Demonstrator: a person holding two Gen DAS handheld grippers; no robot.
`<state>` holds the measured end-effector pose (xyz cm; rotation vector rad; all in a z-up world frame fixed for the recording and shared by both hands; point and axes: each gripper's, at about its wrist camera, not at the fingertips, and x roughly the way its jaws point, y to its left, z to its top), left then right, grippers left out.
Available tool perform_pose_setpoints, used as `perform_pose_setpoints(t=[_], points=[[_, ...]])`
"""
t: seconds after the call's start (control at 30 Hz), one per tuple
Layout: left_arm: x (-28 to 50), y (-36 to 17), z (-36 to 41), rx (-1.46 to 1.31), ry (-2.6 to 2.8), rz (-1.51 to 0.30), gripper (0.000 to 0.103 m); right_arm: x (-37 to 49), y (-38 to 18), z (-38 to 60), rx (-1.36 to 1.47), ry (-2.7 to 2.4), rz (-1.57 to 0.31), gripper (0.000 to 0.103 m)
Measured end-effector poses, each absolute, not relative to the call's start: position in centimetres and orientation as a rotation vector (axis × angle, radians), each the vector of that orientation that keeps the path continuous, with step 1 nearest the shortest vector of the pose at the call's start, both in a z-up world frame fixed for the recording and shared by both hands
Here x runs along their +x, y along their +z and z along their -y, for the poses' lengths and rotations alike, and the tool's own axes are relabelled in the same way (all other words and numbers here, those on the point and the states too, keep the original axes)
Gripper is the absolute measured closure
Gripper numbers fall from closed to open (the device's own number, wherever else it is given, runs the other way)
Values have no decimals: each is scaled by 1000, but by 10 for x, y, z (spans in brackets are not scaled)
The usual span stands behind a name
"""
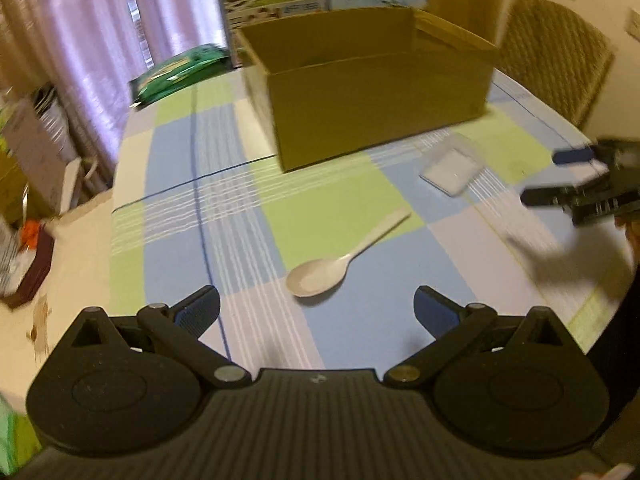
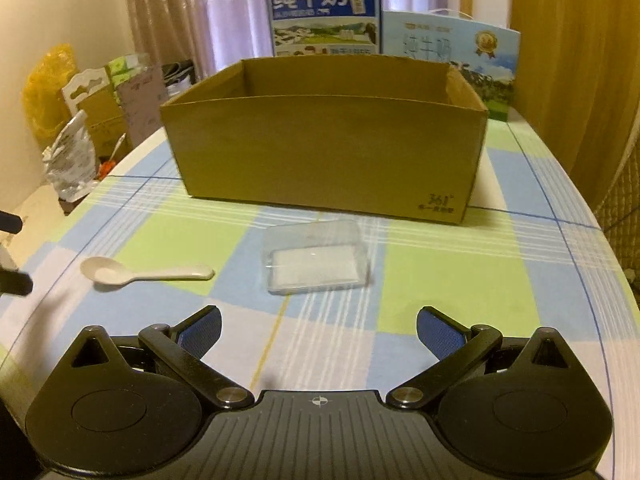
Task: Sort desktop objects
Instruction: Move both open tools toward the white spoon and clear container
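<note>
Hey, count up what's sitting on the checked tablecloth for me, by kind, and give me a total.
White spoon: 1
Clear plastic case with a white insert: 1
Open cardboard box: 1
Milk cartons behind the box: 2
Green packet at the far edge: 1
Total: 6

The right gripper (image 2: pixel 318 330) hovers over the checked blue, green and white cloth-covered surface (image 2: pixel 460 280), its blue-padded fingers (image 2: pixel 202 330) spread wide apart. Just ahead of them lies a clear plastic rectangular box (image 2: pixel 316 258); ahead-left lies a white plastic spoon (image 2: pixel 140 272). Farther ahead stands an open brown cardboard box (image 2: pixel 324 152).
</note>
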<state>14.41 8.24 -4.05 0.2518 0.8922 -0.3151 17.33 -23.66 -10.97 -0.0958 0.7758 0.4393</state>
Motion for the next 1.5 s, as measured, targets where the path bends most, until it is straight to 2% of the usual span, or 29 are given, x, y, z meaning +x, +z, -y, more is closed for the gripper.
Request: perform_pose_setpoints(t=[0.1,0.47,1.07,1.23,1.37,1.5], points=[[151,-50,-77,341,-374,-887,8,179,-112,241,-76,424,-788,2],[189,-80,-83,427,-545,-896,15,196,-123,227,-122,462,-789,2],[215,-108,-81,610,-751,-882,36,215,-138,211,-176,471,-807,2],[220,-110,-83,573,-746,-892,59,214,-140,211,-175,462,-819,2],[218,-112,-83,508,-740,-901,69,212,-141,211,-177,464,-821,2],[218,-110,-80,445,-676,-942,88,211,-141,211,-172,461,-820,2]])
